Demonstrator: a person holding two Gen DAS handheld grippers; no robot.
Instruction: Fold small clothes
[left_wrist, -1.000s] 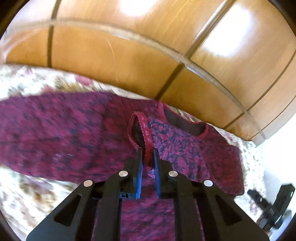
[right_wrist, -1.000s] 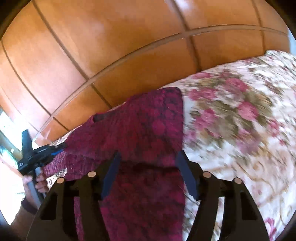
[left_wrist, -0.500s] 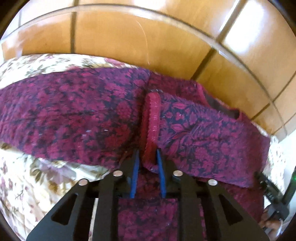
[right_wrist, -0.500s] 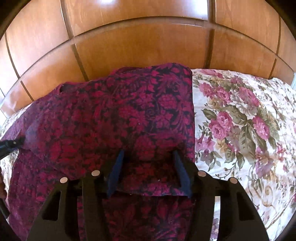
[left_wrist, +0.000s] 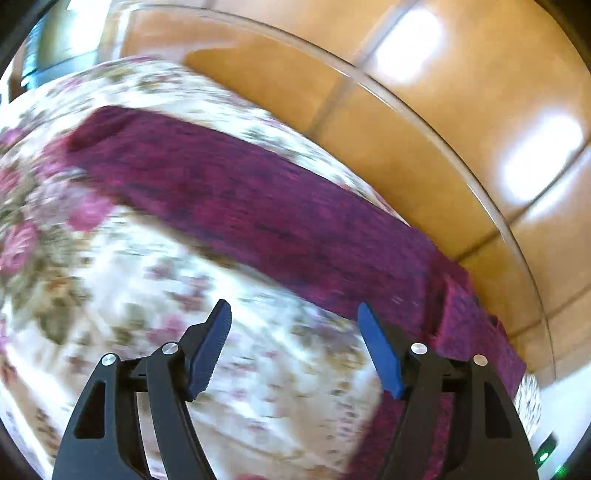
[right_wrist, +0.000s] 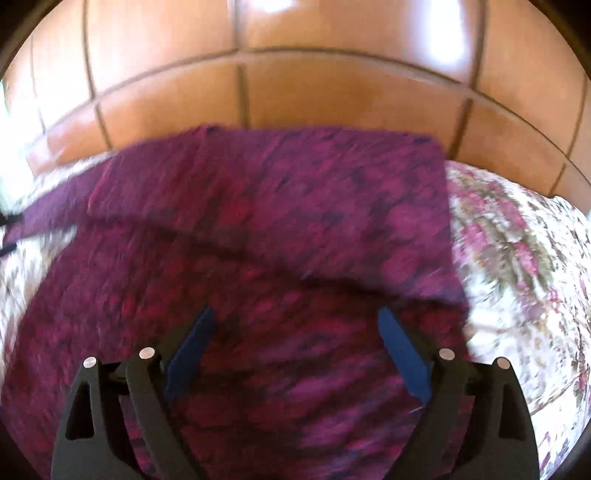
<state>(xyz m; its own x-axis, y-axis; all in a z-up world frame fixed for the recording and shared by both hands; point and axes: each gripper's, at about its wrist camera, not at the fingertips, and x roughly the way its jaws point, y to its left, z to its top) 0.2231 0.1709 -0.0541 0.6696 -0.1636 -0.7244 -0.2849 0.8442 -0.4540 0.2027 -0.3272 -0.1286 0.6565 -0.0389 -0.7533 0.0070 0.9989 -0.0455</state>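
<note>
Both sets of jaws spread wide, nothing between them. Left gripper (left_wrist: 293, 349) hovering over bare floral bedspread (left_wrist: 122, 317), with the maroon garment (left_wrist: 258, 206) stretched diagonally just beyond its fingertips toward the wooden headboard (left_wrist: 424, 147). Right gripper (right_wrist: 295, 350) parked directly above the same garment (right_wrist: 258, 229), which lies flat on the bed with one layer folded over another, fold edge running across just ahead of the fingers. Looks like soft, light, quilted-ish fabric: floppy, no stiffness, likely to sag and drag if pinched in the middle, so best grabbed at a hem or corner. Long sleeve-like strip only visible from the left view; the stacked fold and square far corner only from the right. Pretty motion-blurred, so texture is a guess.
</note>
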